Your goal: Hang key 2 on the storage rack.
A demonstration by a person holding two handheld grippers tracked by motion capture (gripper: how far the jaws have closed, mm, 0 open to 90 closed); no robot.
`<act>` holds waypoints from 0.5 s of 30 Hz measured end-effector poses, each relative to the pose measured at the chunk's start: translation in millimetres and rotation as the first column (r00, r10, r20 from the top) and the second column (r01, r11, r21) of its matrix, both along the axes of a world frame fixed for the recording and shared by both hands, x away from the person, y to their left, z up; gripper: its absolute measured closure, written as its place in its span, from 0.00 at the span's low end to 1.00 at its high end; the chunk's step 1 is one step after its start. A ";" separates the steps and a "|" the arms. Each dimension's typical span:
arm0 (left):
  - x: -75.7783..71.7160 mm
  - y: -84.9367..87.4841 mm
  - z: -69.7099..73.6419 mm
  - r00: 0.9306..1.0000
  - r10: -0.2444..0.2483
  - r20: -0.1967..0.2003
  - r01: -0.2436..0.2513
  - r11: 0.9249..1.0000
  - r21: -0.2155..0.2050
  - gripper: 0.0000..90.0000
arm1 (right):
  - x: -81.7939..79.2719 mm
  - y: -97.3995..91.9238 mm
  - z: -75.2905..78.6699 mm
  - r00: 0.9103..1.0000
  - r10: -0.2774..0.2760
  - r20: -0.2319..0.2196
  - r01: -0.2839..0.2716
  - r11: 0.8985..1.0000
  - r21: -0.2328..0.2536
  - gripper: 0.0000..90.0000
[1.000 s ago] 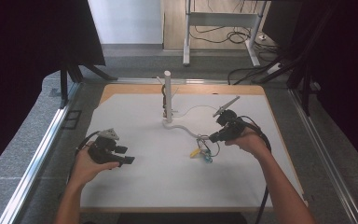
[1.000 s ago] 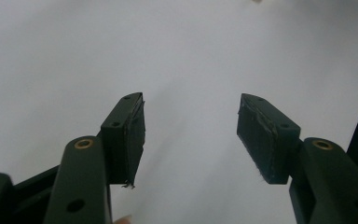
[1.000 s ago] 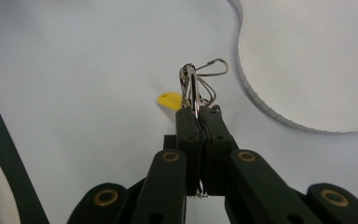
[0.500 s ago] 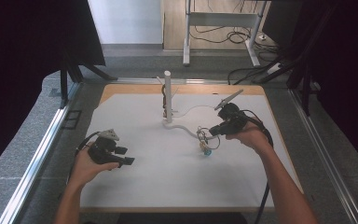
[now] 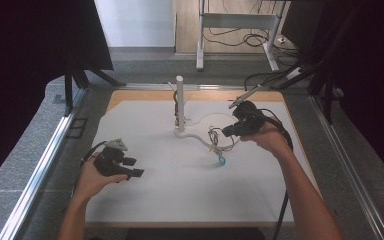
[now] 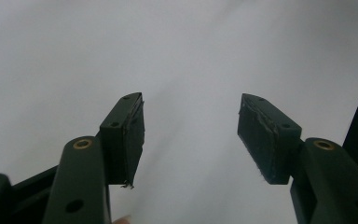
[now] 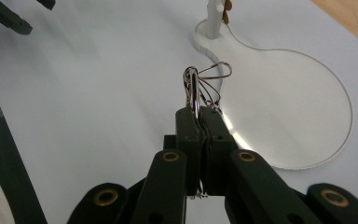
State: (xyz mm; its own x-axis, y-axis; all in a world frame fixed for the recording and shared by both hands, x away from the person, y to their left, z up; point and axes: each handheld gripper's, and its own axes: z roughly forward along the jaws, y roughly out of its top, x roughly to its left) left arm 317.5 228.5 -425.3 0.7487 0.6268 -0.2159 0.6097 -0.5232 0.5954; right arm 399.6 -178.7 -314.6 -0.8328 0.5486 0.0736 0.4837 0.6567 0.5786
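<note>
At about ten o'clock from the right gripper (image 5: pixel 228 131), clamped on a bunch of keyrings (image 7: pixel 196 86), stood the white peg stand (image 5: pixel 180 102); the left gripper (image 5: pixel 131 167) gaped empty, farther off.

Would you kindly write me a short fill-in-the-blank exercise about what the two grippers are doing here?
1. The right gripper is shut on a bunch of ____ rings.
2. The left gripper has its jaws ____, with nothing between them.
3. The white stand has a ____ post.

Missing words: wire; open; upright
</note>
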 end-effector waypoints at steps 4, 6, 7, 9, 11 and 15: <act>-0.1 0.3 0.0 1.000 -0.002 0.002 0.002 1.000 -0.002 0.46 | 1.1 2.1 4.8 1.000 0.004 0.007 -0.004 1.000 0.003 0.98; -0.2 0.2 -0.1 1.000 -0.001 0.001 0.001 1.000 -0.002 0.46 | 1.8 3.2 6.9 1.000 0.006 0.013 -0.006 1.000 0.005 0.98; -0.3 0.1 0.0 1.000 -0.001 0.002 0.001 1.000 -0.001 0.46 | 2.1 3.5 7.4 1.000 0.005 0.015 -0.005 1.000 0.007 0.98; -0.3 0.2 0.0 1.000 -0.002 0.002 0.002 1.000 -0.003 0.46 | 3.0 4.0 8.6 1.000 0.002 0.017 -0.002 1.000 0.011 0.98; -0.5 0.2 0.0 1.000 -0.003 0.003 0.003 1.000 -0.003 0.46 | 4.0 4.2 9.2 1.000 0.002 0.017 -0.002 1.000 0.016 0.98; -0.6 0.4 0.2 1.000 -0.004 0.003 0.004 1.000 -0.002 0.46 | 6.4 5.1 10.1 1.000 0.004 0.012 -0.004 1.000 0.021 0.98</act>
State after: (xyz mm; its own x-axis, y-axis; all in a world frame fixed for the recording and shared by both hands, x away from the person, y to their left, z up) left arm 316.9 228.9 -425.1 0.7520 0.6230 -0.2152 0.6056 -0.5244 0.5985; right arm 406.0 -173.6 -304.5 -0.8357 0.5439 0.0757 0.4745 0.6459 0.5981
